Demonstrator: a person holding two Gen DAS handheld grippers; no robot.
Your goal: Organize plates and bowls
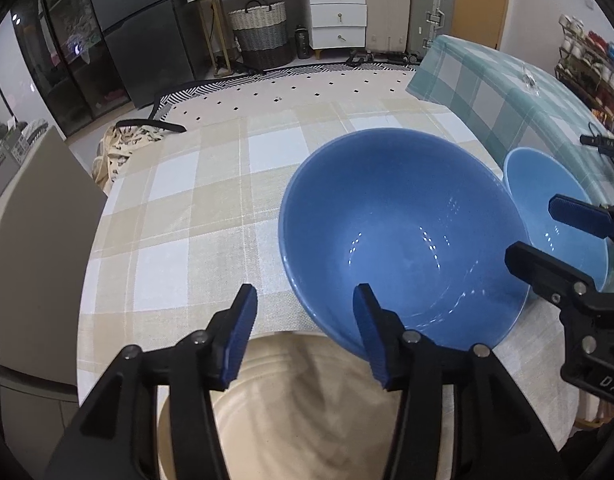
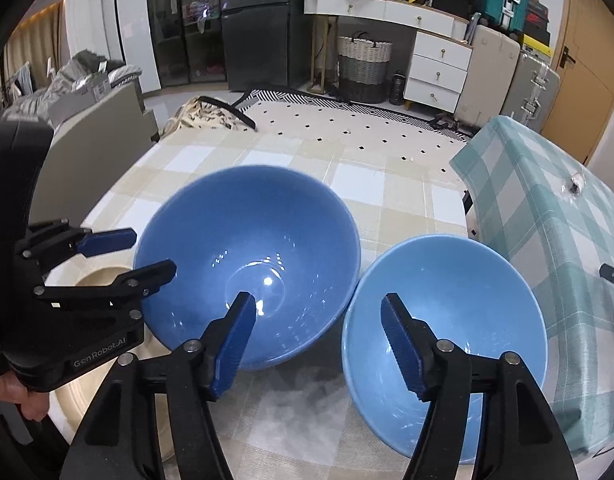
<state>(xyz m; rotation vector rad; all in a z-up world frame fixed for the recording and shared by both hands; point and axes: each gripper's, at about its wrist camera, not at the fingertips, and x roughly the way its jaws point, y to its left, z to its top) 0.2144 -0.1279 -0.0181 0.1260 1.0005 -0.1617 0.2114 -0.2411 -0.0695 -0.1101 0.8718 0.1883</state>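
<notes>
A large dark blue bowl [image 1: 399, 236] [image 2: 247, 268] stands on the checked tablecloth. A smaller light blue bowl [image 1: 547, 204] [image 2: 447, 320] stands just right of it, rims nearly touching. A cream plate [image 1: 299, 408] [image 2: 103, 276] lies at the near left, under the dark bowl's near edge. My left gripper [image 1: 305, 300] [image 2: 151, 254] is open and empty above the plate, its right finger over the dark bowl's near rim. My right gripper [image 2: 319, 310] [image 1: 531, 228] is open and empty, straddling the gap between the two bowls.
The beige checked tablecloth [image 1: 195, 200] covers the table. A second table with a teal checked cloth [image 2: 547, 200] adjoins at the right. A beige chair back [image 1: 31, 240] stands at the left edge. Beyond lie a rug, a drawer unit and a laundry basket.
</notes>
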